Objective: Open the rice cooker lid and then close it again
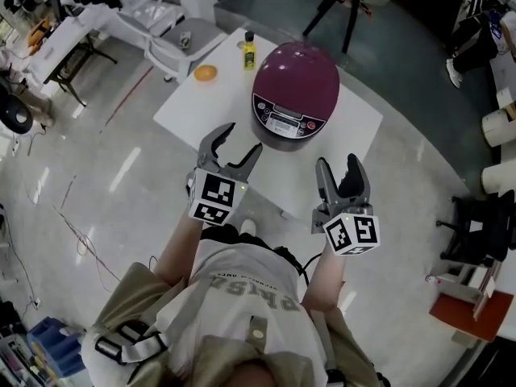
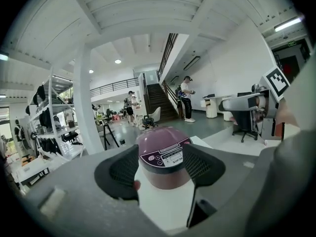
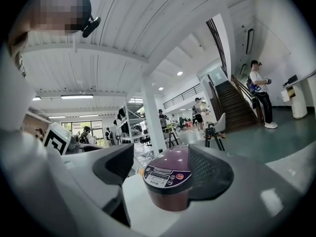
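A maroon rice cooker (image 1: 296, 91) with its domed lid down stands on a white table (image 1: 197, 111), its control panel facing me. My left gripper (image 1: 243, 139) hovers over the table's near edge, just left of the cooker and apart from it, jaws open and empty. My right gripper (image 1: 339, 164) is open too, held off the table's near right edge. In the left gripper view the rice cooker (image 2: 165, 154) shows between the open jaws of the left gripper (image 2: 162, 171), some way ahead. The right gripper (image 3: 164, 169) likewise frames the rice cooker (image 3: 168, 184) without touching it.
A small yellow bottle (image 1: 250, 52) and an orange object (image 1: 205, 72) sit on the table's far side. A white chair (image 1: 179, 40) stands behind the table and a tripod (image 1: 348, 2) beyond it. Several people stand near a staircase (image 2: 159, 100) in the background.
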The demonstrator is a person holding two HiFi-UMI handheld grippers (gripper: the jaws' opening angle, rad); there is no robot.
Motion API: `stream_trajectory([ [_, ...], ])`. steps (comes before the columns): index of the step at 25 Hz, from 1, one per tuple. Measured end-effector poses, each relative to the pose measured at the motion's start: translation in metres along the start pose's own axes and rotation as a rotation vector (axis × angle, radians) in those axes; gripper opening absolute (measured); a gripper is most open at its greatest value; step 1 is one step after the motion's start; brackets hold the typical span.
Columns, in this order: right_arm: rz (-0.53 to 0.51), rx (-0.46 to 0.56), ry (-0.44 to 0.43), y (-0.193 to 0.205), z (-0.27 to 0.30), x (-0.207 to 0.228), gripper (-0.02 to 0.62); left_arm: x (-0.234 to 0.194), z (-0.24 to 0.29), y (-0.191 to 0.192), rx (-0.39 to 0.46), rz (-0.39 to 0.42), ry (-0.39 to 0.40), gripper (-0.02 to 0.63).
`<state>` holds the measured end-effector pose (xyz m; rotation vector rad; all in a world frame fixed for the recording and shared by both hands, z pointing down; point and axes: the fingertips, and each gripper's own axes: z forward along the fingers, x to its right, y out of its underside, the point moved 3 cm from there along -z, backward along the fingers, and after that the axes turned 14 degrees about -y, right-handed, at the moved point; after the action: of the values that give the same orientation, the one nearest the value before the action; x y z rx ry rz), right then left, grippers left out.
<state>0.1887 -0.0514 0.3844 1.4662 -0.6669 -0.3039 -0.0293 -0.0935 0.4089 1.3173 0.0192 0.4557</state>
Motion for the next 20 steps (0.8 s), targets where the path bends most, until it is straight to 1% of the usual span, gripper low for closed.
stream_trajectory([
  [5, -0.002, -0.063, -0.038, 0.01, 0.011, 0.007, 0.318, 0.008, 0.018, 0.01, -0.038, 0.033, 0.031, 0.29],
  [8, -0.004, -0.1, -0.046, 0.017, 0.019, 0.014, 0.318, 0.012, 0.03, 0.016, -0.057, 0.036, 0.061, 0.308],
  [12, 0.007, -0.141, -0.05, 0.028, 0.032, 0.022, 0.318, 0.012, 0.047, 0.026, -0.078, 0.068, 0.103, 0.327],
  [15, 0.006, -0.182, -0.066, 0.037, 0.044, 0.026, 0.318, 0.015, 0.061, 0.035, -0.099, 0.123, 0.152, 0.348],
  [20, -0.035, -0.272, -0.106, 0.055, 0.064, 0.032, 0.318, 0.026, 0.082, 0.046, -0.111, 0.265, 0.257, 0.381],
])
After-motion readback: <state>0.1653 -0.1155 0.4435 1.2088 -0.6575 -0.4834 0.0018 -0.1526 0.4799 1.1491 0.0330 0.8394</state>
